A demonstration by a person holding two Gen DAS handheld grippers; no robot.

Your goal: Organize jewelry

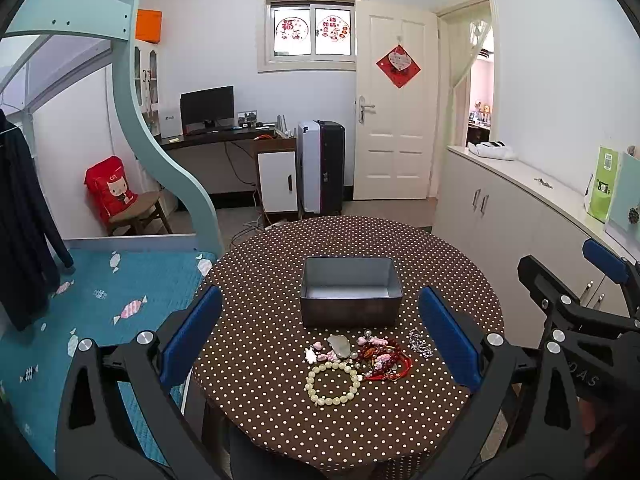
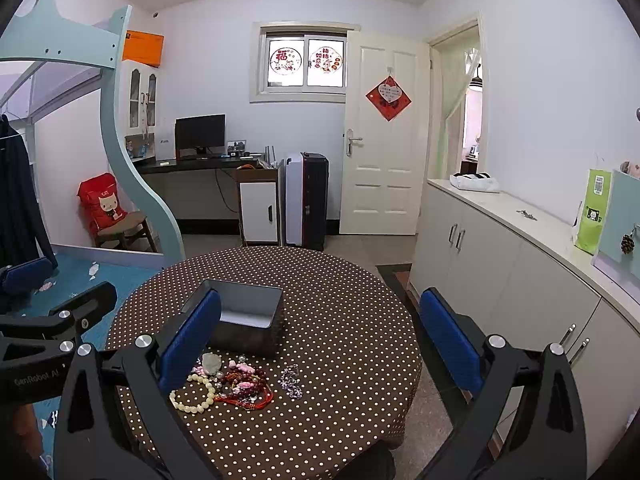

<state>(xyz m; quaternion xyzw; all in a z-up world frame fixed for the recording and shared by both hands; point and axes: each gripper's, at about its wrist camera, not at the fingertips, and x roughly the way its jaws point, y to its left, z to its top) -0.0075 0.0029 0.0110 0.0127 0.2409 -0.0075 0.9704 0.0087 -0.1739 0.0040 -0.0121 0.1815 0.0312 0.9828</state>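
My left gripper [image 1: 320, 344] filled the bottom of its own view, blue pads spread wide and holding nothing; the right gripper [image 2: 320, 344] was equally released, empty, well above the table [image 1: 460, 280].

The jewelry sat just ahead of and below the left gripper's fingertips, between its two pads: a cream bead bracelet [image 1: 332, 384] nearest me, a red tangle of beads and cord [image 1: 384, 360] to its right, a small silvery chain [image 1: 419, 343] further right. Beyond the pile, touching nothing, stood the grey tin [image 1: 351, 292], open and apparently empty.

The bracelet lay flat as a ring, so it had no real heading; the tin's long axis ran across my line of reach, mouth up.

I judged nothing was sorted yet. The best start seemed to be the bracelet — it lay clear of the tangle. Descend straight, pinch one side of the ring, and lift slowly — a neighbouring strand might come up with it.
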